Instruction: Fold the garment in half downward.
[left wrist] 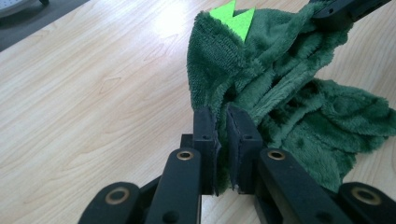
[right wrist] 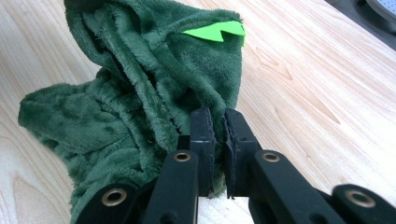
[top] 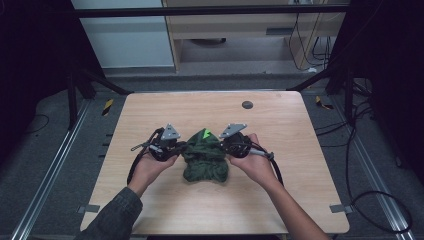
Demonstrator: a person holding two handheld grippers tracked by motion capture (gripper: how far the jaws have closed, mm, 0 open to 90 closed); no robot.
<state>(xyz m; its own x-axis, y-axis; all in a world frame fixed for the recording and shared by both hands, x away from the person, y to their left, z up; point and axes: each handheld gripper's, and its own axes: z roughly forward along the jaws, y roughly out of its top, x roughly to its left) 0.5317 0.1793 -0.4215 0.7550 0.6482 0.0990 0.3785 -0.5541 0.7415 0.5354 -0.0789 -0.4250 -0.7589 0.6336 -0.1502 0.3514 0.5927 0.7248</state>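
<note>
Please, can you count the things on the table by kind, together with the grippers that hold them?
Dark green plush garment with bright green spikes: 1
Grippers, each shut on the garment: 2, left gripper and right gripper
Small dark round disc on the table: 1
Total: 4

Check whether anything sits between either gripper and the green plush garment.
Nothing visible does. The left gripper and the right gripper are each shut on a fold of the green plush garment, one on each side. The wooden table around it is bare apart from a small dark disc farther back.
</note>
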